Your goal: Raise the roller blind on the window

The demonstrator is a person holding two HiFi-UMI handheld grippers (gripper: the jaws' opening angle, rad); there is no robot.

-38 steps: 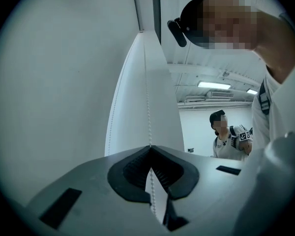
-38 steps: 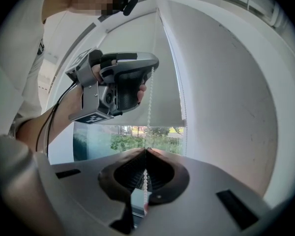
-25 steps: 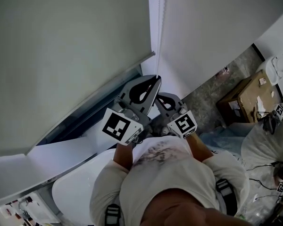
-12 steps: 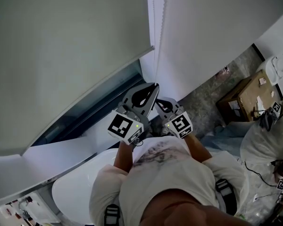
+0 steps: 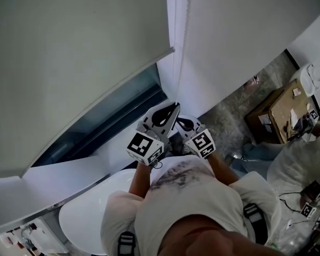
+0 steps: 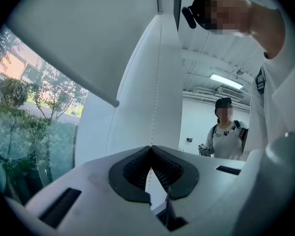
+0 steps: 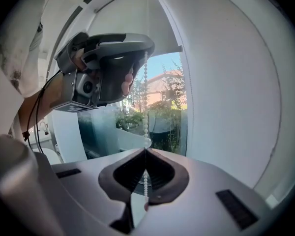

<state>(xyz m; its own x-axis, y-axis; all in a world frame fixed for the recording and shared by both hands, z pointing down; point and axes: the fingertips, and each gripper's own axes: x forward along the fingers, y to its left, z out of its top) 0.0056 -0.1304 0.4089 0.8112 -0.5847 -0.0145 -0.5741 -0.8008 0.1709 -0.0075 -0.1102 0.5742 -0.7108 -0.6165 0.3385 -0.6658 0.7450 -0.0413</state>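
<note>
The pale roller blind (image 5: 80, 52) covers the upper window; its bottom bar (image 5: 106, 103) slants above a strip of bare glass (image 5: 112, 124). A white bead chain (image 5: 176, 63) hangs beside the blind's right edge. My left gripper (image 5: 175, 105) is shut on this chain, which rises from its jaws in the left gripper view (image 6: 157, 82). Just below it, my right gripper (image 5: 179, 119) is shut on the same chain (image 7: 146, 97), whose beads pass between its pads. The left gripper (image 7: 113, 68), held in a hand, shows in the right gripper view.
A white sill (image 5: 69, 177) runs under the window, with a white rounded basin (image 5: 80, 215) below it. A cardboard box (image 5: 280, 113) stands on the floor at the right. Another person (image 6: 226, 132) stands further back in the room. Trees show outside the glass (image 6: 19, 117).
Both grippers have moved down along the chain, and the blind's bottom bar has risen, baring more glass.
</note>
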